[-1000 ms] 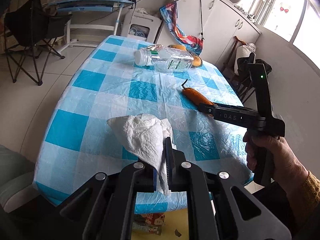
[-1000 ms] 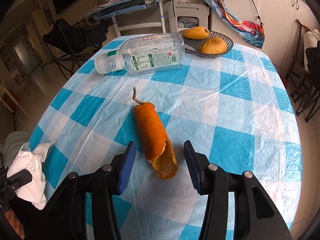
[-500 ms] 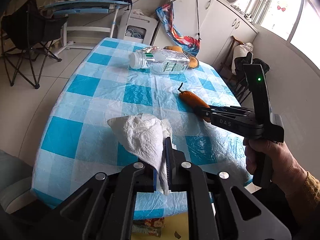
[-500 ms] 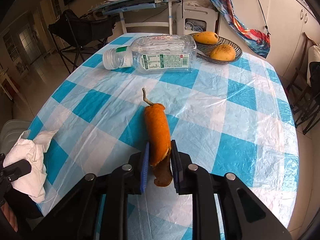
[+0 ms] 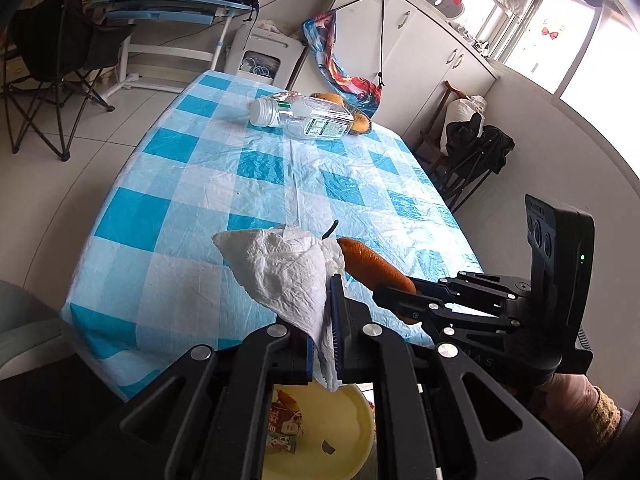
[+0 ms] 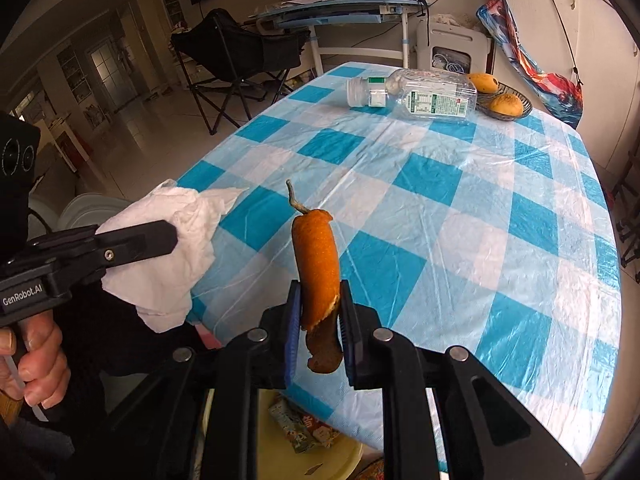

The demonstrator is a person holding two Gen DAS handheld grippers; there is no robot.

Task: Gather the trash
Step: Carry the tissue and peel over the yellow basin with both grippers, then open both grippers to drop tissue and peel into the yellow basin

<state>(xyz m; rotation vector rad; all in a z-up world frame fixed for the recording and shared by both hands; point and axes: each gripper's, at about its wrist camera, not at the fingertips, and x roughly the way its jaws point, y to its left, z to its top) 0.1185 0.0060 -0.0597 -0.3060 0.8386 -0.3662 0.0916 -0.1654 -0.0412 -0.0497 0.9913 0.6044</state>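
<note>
Blue-checked plastic covers the table [image 5: 208,208], where a clear bottle [image 6: 420,96] lies beside the fruit bowl [image 6: 520,109]. Below the near edge waits a yellow bin [image 5: 344,432]. Both hands have drawn back from the table toward it. The left gripper [image 5: 322,344] stays clamped on a crumpled tissue [image 5: 280,276]; the right gripper [image 6: 320,320], open a second ago, now pinches the orange peel [image 6: 316,264], lifted off the cloth, so dropping looks next.

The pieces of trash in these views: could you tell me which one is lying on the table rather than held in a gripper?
The clear plastic bottle, on its side by the fruit basket.
</note>
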